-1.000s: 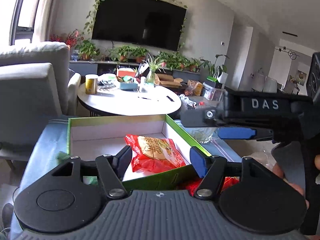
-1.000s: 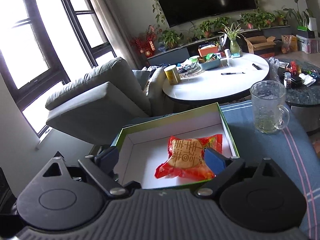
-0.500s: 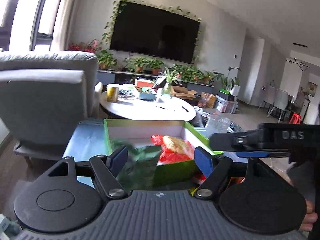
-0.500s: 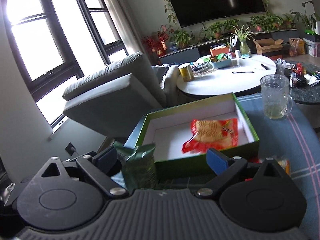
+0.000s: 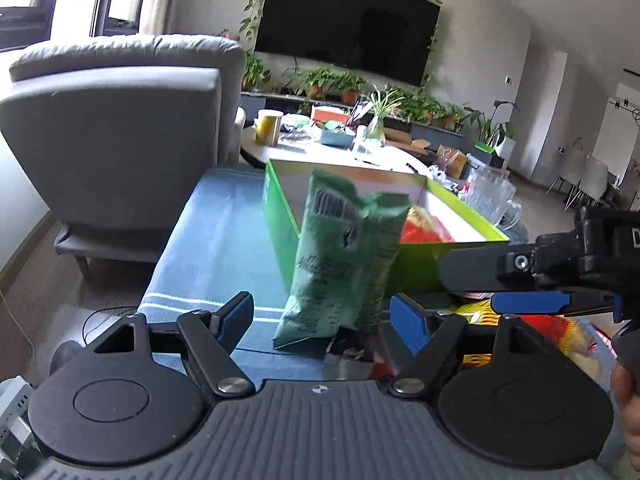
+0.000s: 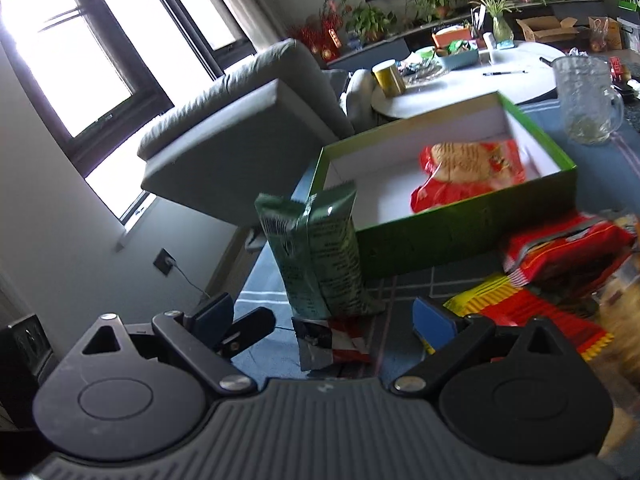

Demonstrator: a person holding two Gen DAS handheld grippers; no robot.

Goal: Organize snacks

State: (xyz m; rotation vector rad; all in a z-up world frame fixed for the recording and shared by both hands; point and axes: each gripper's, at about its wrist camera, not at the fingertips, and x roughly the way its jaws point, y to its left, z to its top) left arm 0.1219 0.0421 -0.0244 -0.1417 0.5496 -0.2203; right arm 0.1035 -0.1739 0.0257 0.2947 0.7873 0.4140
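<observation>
Green packet (image 5: 344, 264) upright before green box (image 5: 280, 216), left tongs (image 5: 322, 318) spreading around it, right tongs (image 6: 322, 318) spread

- A home living room.
- Ahead of the gripper, a large dark television (image 5: 344, 20) hangs on the wall, ivy trailing round it.
- Below it runs a row of potted plants (image 5: 332, 80).
- Ahead to the left stands a grey armchair (image 5: 120, 128), beside tall windows (image 6: 76, 52).
- Between, a round white table (image 5: 340, 152) holds clutter.
</observation>
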